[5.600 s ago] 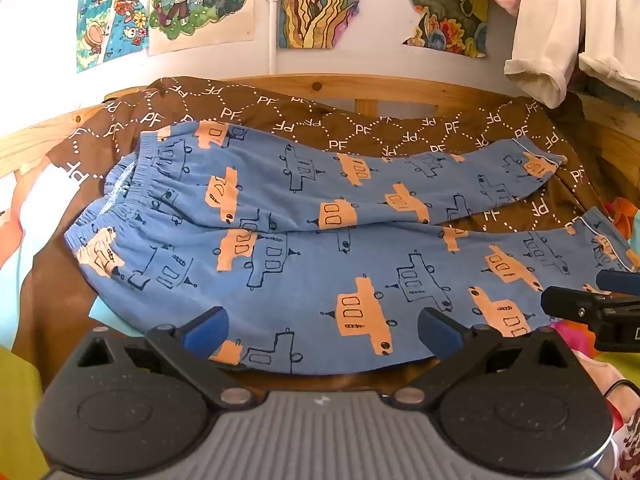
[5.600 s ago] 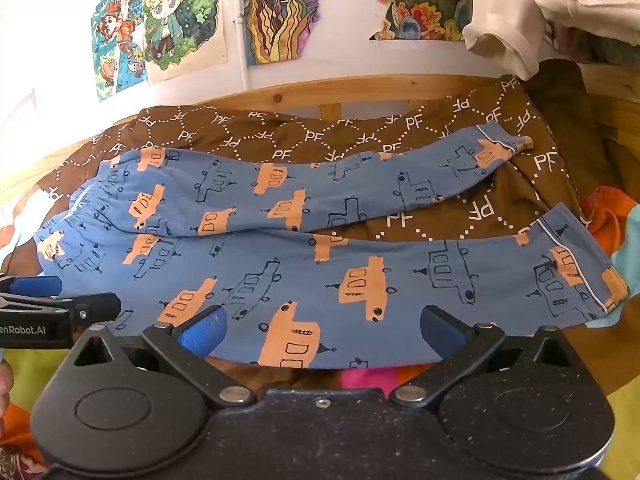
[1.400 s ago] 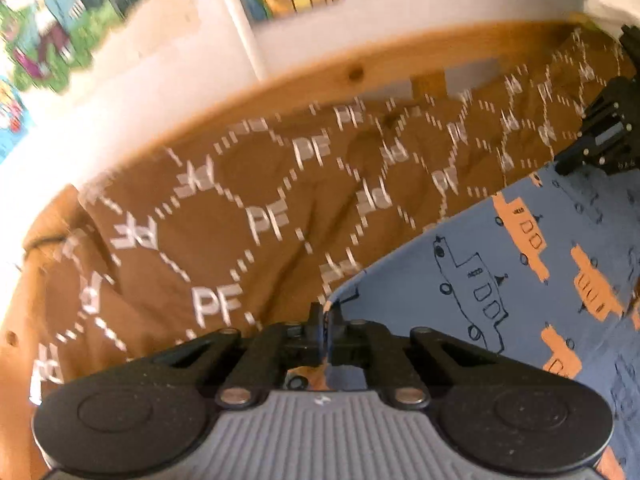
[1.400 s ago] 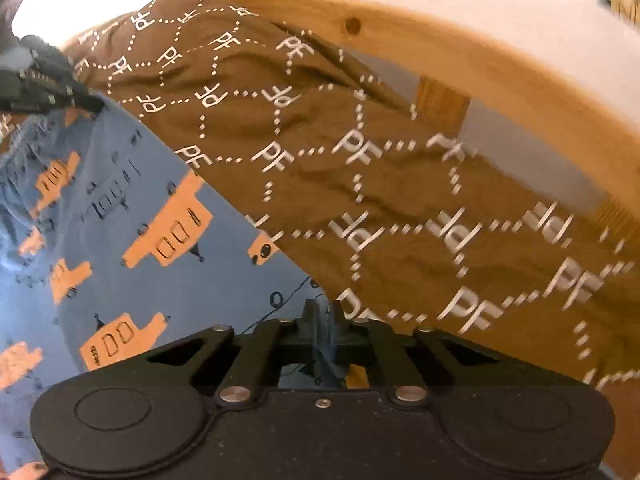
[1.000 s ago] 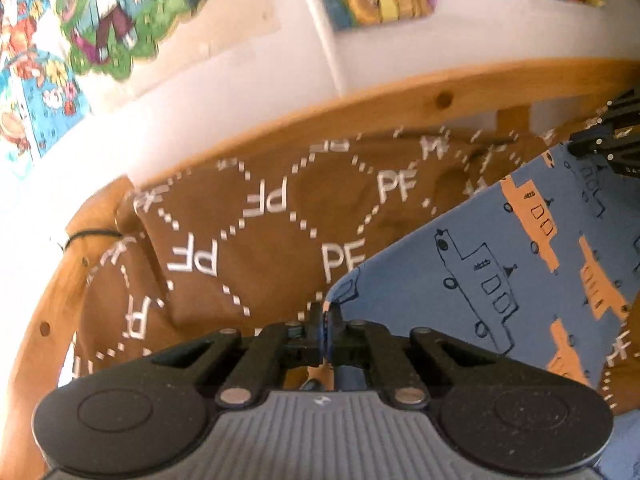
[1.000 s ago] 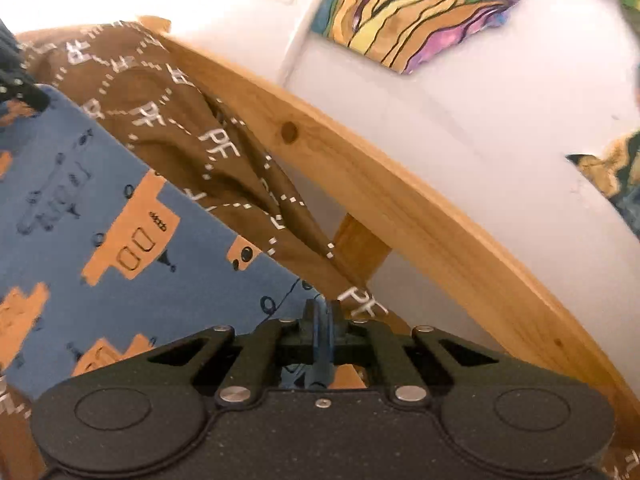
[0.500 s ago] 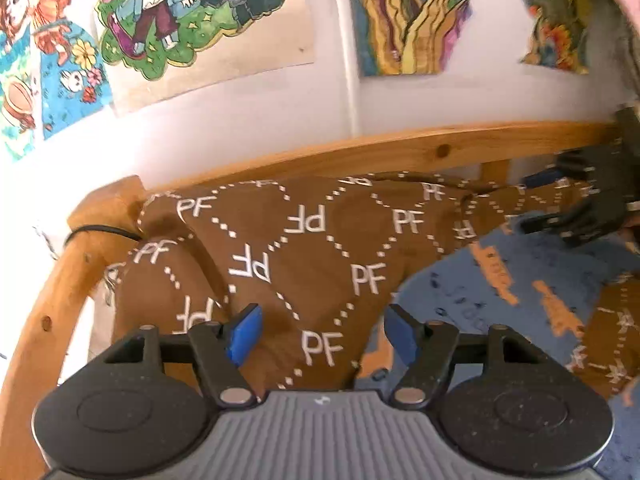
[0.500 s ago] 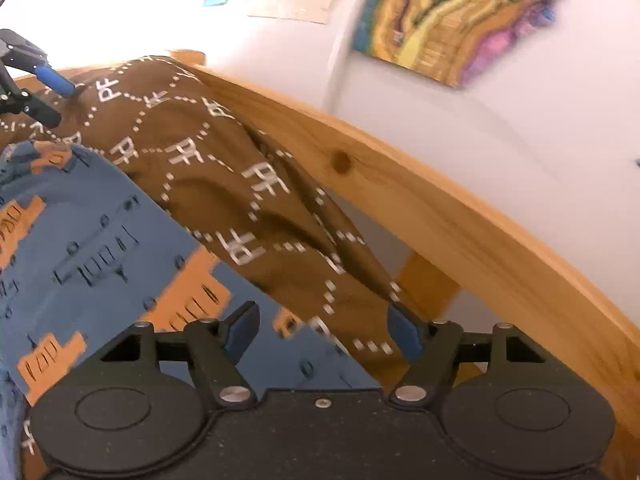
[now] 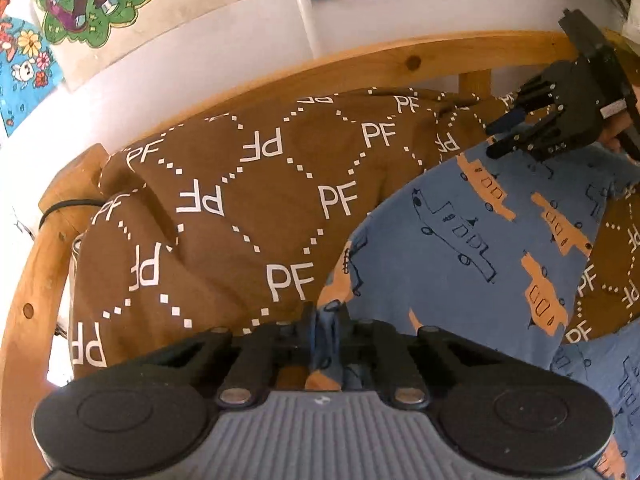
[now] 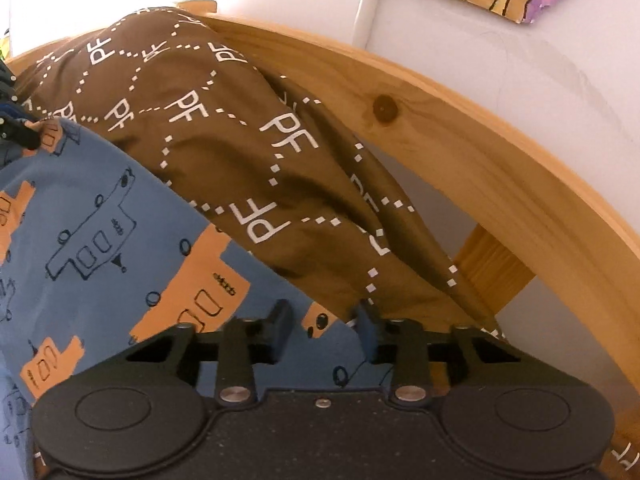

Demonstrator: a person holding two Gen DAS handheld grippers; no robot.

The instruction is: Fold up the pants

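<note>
The blue pants (image 9: 460,248) with orange and outlined trucks lie on a brown blanket. In the left wrist view my left gripper (image 9: 325,332) is closing, and a fold of the pants' edge is pinched between its pads. My right gripper (image 9: 491,141) hovers over the pants' far end at the upper right. In the right wrist view the pants (image 10: 100,240) fill the lower left. There my right gripper (image 10: 324,324) is closing with its jaws still apart. The pants' edge lies between the fingers, and the pads do not press on it.
A brown blanket (image 9: 240,208) printed with white "PF" letters covers the bed. A curved wooden bed rail (image 9: 360,64) runs close behind it, with a white wall and posters (image 9: 120,0) above. The rail (image 10: 440,128) stands right beside my right gripper.
A second ago both grippers were shut on the pants' edge, then both opened wide. Now the left has shut on the fabric again and the right's jaws have narrowed around the edge.
</note>
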